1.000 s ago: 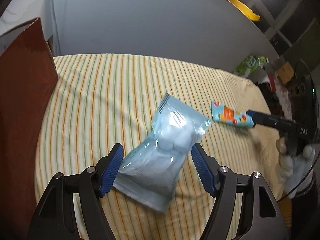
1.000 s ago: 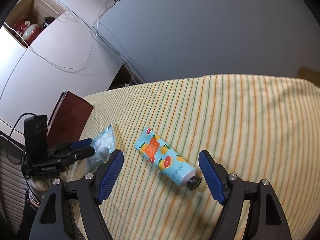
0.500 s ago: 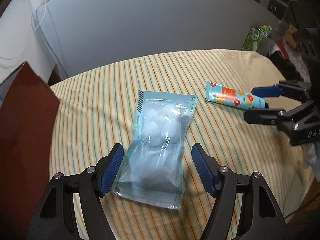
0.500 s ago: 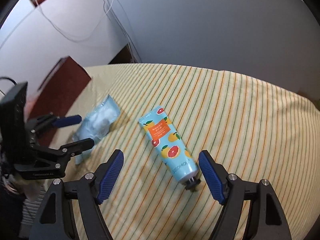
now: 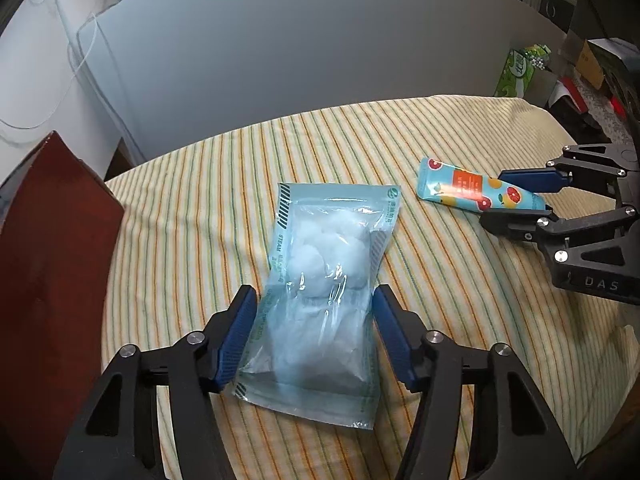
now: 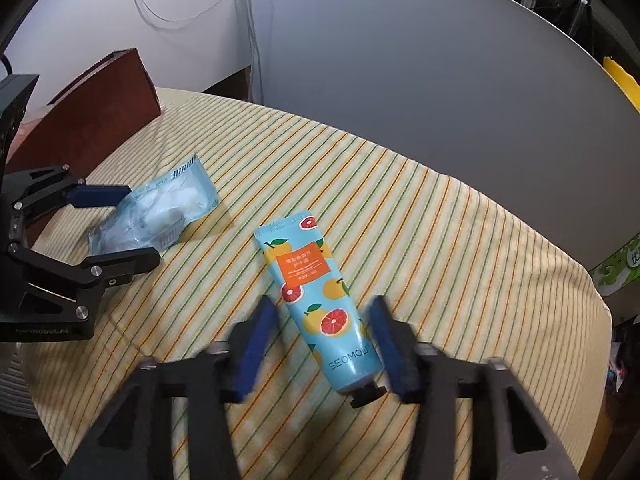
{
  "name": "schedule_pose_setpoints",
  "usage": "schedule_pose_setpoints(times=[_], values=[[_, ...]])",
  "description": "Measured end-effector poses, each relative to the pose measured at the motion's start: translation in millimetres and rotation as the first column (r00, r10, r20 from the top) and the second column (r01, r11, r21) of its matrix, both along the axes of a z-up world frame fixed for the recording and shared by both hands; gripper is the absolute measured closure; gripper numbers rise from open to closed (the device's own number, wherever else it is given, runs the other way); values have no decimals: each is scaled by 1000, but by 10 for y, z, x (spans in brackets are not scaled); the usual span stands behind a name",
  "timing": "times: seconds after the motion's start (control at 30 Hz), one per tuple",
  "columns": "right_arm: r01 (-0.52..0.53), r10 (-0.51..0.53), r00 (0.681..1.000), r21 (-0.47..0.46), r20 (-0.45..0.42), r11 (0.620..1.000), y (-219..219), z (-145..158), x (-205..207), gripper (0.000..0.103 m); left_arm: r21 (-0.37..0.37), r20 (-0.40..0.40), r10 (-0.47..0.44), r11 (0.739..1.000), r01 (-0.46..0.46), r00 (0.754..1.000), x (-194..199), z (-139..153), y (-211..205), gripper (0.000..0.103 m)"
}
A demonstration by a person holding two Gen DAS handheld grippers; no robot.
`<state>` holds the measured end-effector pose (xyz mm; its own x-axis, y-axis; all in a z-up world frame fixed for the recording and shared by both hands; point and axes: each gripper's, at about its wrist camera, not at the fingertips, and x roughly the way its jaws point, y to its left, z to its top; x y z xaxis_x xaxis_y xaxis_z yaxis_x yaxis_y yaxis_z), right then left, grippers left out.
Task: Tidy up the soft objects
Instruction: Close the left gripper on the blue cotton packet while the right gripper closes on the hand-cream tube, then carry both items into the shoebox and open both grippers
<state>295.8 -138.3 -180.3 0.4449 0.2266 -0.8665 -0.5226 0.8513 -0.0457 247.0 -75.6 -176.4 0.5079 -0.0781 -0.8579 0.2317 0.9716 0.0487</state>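
- While I hold a hand-held gripper in each hand, both reach over a table [image 5: 192,200] covered in a yellow cloth with green and orange stripes.
- Left hand-held gripper [image 5: 316,334]: its blue pads stand on either side of the near half of a clear blue packet of cotton balls [image 5: 320,272], lying flat near the middle of the table. The jaws are open about as wide as the packet; whether the pads touch its edges, I cannot tell.
- Right hand-held gripper [image 6: 320,344]: blurred with motion, jaws open and holding nothing, straddling the capped near end of a blue hand-cream tube [image 6: 316,300] printed with oranges and grapefruit. The tube lies flat, to the right of the packet and apart from it.
- A dark red box [image 5: 52,264] stands at the left edge of the table.
- Step, as I judge it: lining up both grasps, nothing lifted yet.
- Next move, as I judge it: close gently, since the packet will crumple and the tube will give, then lift.
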Motion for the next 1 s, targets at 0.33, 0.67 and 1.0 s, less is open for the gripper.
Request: schedule_pose_setpoints(times=[0.33, 0.67, 1.0], values=[[28, -28, 999, 10, 42, 1000, -57, 6, -89, 76, -37, 26, 32, 999, -31, 999, -54, 44, 139, 60], [98, -105, 993, 102, 62, 990, -358, 159, -225, 77, -96, 65, 56, 994, -49, 996, -171, 191, 271, 62], [91, -112, 984, 154, 136, 984, -442, 484, -456, 77, -141, 147, 56, 989, -35, 987, -425, 592, 371, 62]])
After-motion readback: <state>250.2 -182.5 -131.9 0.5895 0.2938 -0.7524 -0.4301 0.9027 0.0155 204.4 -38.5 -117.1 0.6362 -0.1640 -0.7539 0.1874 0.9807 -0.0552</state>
